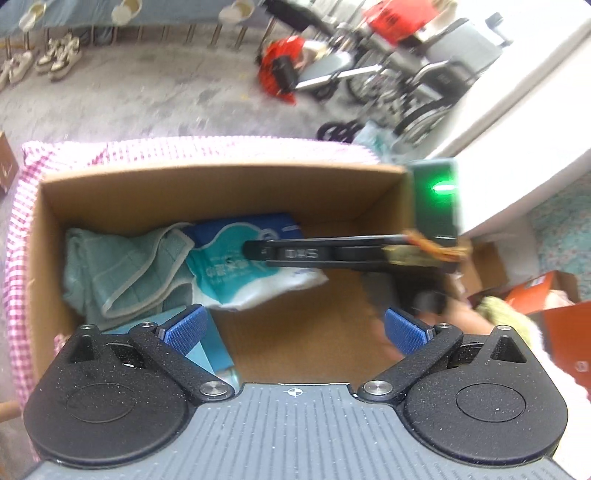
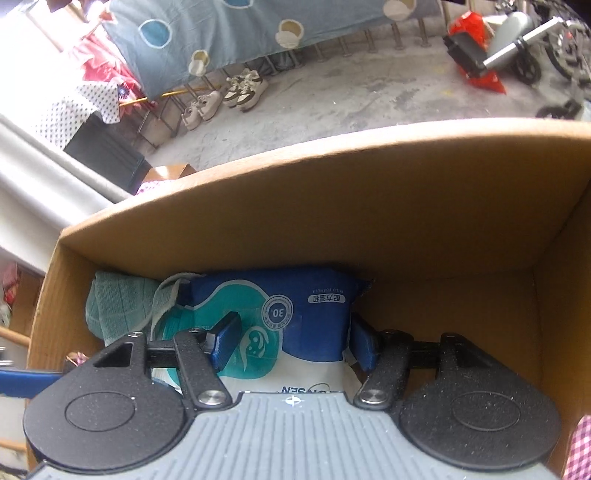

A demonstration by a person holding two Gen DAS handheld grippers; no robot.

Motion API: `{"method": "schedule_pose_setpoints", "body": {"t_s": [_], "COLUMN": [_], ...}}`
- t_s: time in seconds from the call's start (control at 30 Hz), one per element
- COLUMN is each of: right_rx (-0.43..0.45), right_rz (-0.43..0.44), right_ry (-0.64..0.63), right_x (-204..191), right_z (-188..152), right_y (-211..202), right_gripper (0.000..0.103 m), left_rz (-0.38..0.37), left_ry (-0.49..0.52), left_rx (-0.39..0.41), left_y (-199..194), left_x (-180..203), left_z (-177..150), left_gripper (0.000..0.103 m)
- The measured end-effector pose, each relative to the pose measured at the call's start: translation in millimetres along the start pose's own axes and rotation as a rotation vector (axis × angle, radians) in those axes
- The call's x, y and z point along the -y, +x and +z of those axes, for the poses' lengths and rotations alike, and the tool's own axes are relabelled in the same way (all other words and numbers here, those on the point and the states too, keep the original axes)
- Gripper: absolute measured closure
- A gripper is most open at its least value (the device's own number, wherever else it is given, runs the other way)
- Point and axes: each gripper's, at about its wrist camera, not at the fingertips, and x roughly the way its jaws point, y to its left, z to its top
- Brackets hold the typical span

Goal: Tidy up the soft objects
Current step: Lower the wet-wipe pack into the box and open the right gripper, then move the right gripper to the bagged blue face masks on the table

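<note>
Pale sneakers (image 2: 225, 98) sit on the concrete floor (image 2: 369, 96) beneath a spotted blue cloth (image 2: 236, 33), wheelchairs (image 1: 424, 85) nearby.

Left gripper (image 1: 295, 328) jaws apart — right gripper (image 2: 291, 341) clamped.

The right gripper (image 1: 255, 253) hides part of the wipes pack (image 1: 236, 266); wheelchairs (image 1: 417, 92) behind are blurred.

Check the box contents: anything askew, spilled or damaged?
Nothing spilled or torn. In the cardboard box the wipes pack lies slanted, one end riding on the crumpled green towel, and it sits between the right gripper fingers. The left gripper is open and empty.
</note>
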Motion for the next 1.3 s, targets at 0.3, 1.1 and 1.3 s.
{"method": "schedule_pose_setpoints", "body": {"t_s": [0.3,1.1,1.3], "right_rx": [0.068,0.247,0.146], "right_rz": [-0.023,0.407,0.356], "right_ry": [-0.059,-0.061,0.093], "right_x": [-13.6,-105.6,-97.5], "right_z": [-0.3,-204.5,-282.2], "right_y": [-26.6,-215.2,-161.7], "right_gripper": [0.029,0.028,0.028], "left_rz": [-0.044,0.156,0.184], "left_ry": [0.072,-0.063,0.009], "left_rx": [0.251,0.269,0.26], "left_y": [-120.1,-137.0,-113.4], "left_x": [23.5,-42.3,-39.6], "left_z": [-64.7,-261.4,-283.5], "left_gripper": [0.001,0.001,0.001]}}
